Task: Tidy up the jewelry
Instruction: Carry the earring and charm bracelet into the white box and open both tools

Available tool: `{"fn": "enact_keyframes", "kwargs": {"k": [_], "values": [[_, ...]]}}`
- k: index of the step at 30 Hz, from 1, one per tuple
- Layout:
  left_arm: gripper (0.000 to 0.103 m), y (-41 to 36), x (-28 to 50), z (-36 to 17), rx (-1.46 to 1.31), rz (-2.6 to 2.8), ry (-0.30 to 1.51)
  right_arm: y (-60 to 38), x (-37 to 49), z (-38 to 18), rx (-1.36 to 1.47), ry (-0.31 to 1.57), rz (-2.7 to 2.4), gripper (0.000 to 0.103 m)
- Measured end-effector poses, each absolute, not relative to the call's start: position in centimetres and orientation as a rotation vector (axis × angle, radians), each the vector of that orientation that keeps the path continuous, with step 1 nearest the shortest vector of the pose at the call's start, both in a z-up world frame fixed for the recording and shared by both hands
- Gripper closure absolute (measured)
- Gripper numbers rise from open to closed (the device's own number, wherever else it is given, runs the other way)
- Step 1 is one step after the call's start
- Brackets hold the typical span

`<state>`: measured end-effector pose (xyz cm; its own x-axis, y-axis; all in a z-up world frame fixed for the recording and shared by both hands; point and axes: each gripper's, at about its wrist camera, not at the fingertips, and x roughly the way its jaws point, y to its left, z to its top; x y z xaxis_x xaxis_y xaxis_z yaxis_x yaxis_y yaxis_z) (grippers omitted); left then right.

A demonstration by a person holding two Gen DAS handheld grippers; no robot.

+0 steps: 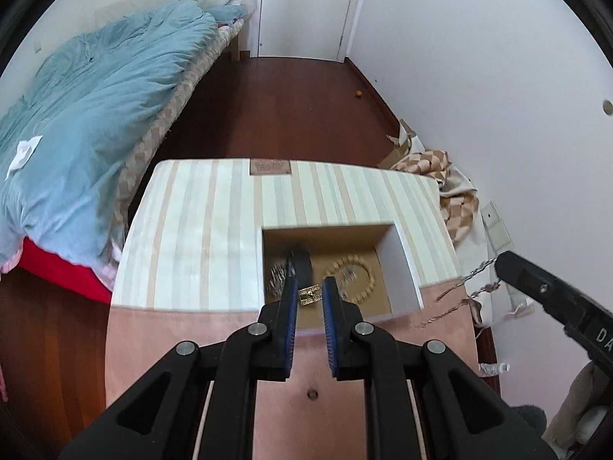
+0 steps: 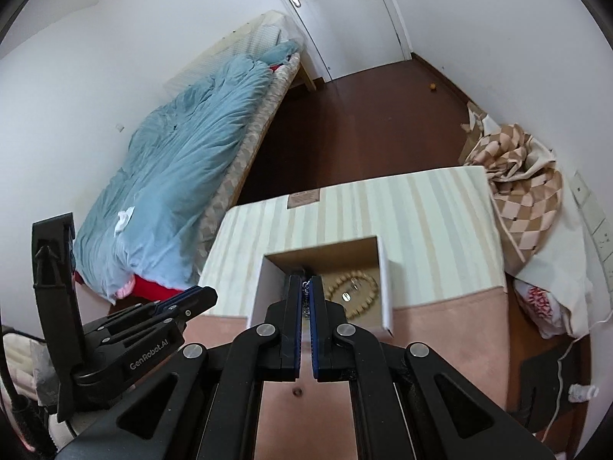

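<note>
The jewelry lies in an open cardboard box [image 1: 406, 264] that stands on a table covered with a striped cloth [image 1: 199, 230] and a pink cloth [image 1: 153, 337]. Inside the box there is a ring of pale wooden beads [image 1: 362, 268], a gold piece [image 1: 308, 294] near the front wall, and some silver jewelry [image 1: 276, 278] at the left side. The left gripper [image 1: 309, 299] points forward and down over the near edge of the box; its blue pads [image 1: 290, 306] stand a little apart, and the gold piece shows between them, but I cannot tell if they touch it. The right gripper [image 2: 305, 287] also points down into the box, and its jaws are nearly closed on a thin silver chain [image 2: 305, 285] that passes between the tips. In the left wrist view the same chain [image 1: 475, 272] hangs from the tip of the right gripper, beside the right edge of the table. On the body of the left gripper, seen from the right wrist, the white writing "GenRobot.AI" can be read. On the right gripper only the letters "DA" are visible at the picture's edge. A small brown label [image 1: 270, 166] is on the far edge of the striped cloth; its text is too small to read. Beyond the table there is a bed with a blue duvet [image 1: 95, 96] and a white door [image 1: 306, 7].
</note>
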<state>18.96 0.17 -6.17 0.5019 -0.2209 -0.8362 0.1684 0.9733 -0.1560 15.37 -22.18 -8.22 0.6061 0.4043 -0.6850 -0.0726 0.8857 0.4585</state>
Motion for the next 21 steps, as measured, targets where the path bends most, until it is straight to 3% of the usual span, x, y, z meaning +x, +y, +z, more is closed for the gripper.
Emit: {"fn": "enact_keyframes", "kwargs": {"k": [19, 21], "values": [[0.09, -1.8, 29.0, -13.0, -0.06, -0.245, 1.241, -20.5, 24.7, -17.8, 0.389, 1.224, 0.259, 0.098], [0.076, -1.6, 29.2, -12.8, -0.043, -0.219, 1.229, -20.5, 24.7, -18.2, 0.377, 1.24, 0.247, 0.098]]}}
